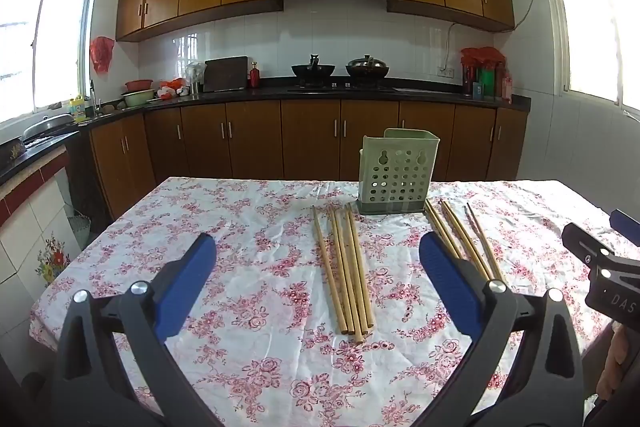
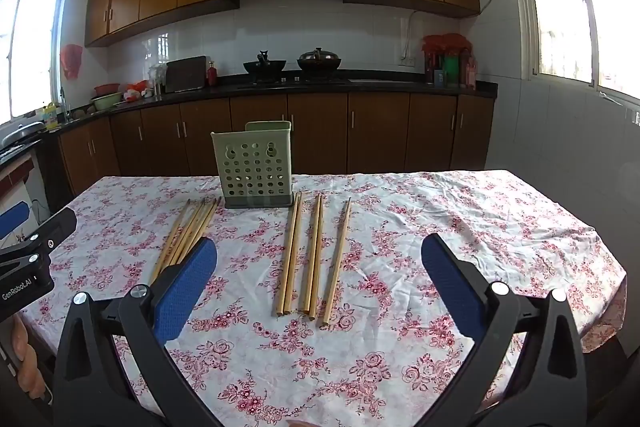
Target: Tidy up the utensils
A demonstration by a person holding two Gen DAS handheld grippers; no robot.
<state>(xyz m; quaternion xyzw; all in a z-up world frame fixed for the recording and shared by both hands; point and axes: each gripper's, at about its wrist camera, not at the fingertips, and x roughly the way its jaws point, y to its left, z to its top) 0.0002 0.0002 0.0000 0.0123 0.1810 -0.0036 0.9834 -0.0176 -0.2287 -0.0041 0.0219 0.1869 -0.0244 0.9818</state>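
A pale green perforated utensil holder (image 1: 396, 173) stands upright at the far side of the table; it also shows in the right wrist view (image 2: 253, 165). Several wooden chopsticks lie flat in two bunches in front of it: a left bunch (image 1: 346, 269) (image 2: 186, 237) and a right bunch (image 1: 466, 241) (image 2: 310, 255). My left gripper (image 1: 318, 255) is open and empty above the left bunch. My right gripper (image 2: 320, 259) is open and empty above the right bunch. Each gripper shows at the edge of the other's view: the right one (image 1: 604, 261), the left one (image 2: 28, 255).
The table carries a white cloth with pink flowers (image 1: 248, 227) (image 2: 460, 219). Behind it run brown cabinets and a dark counter with two woks (image 1: 340, 71). Windows stand at both sides.
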